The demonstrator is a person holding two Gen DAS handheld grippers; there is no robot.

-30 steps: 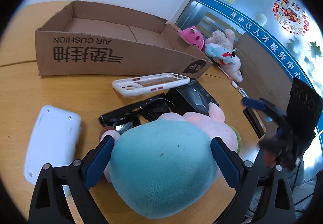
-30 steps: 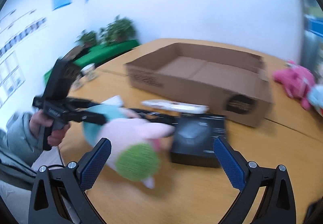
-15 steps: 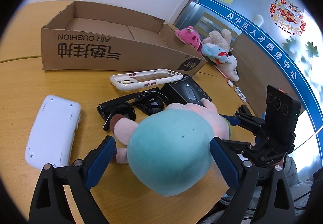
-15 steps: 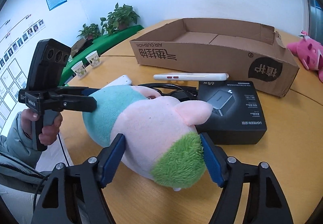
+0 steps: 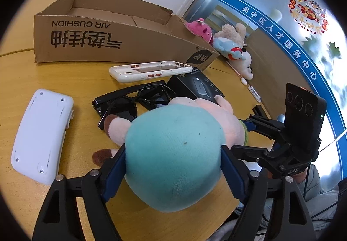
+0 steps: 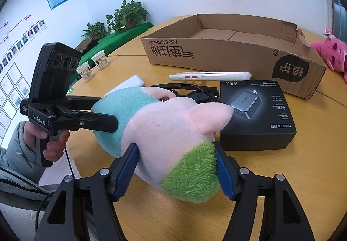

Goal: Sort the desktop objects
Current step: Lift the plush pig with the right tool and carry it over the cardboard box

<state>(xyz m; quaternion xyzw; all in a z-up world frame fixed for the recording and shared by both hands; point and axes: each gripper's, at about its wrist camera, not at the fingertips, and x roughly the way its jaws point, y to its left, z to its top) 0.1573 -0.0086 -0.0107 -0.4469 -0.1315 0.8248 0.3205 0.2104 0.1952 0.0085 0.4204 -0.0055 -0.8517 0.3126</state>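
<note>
A plush toy (image 5: 175, 154) with a teal back, pink body and green tuft lies on the round wooden table (image 5: 32, 80). My left gripper (image 5: 173, 167) is shut on its teal end. My right gripper (image 6: 176, 167) is shut on its pink and green end (image 6: 171, 139). Each gripper shows in the other's view: the right gripper (image 5: 249, 126) and the left gripper (image 6: 108, 113). Black sunglasses (image 5: 130, 100), a white phone case (image 5: 151, 69), a black charger box (image 6: 256, 110) and a white device (image 5: 41, 134) lie around the toy. An open cardboard box (image 5: 104, 39) stands behind them.
Several plush toys (image 5: 227, 45) lie to the right of the cardboard box, with the pink one (image 6: 331, 54) nearest it. Two paper cups (image 6: 93, 65) stand at the table's far edge. Small white items (image 5: 253, 92) lie near the right rim.
My right gripper has come in and closed on the toy's pink and green end. My left gripper has closed tighter on the teal end.
</note>
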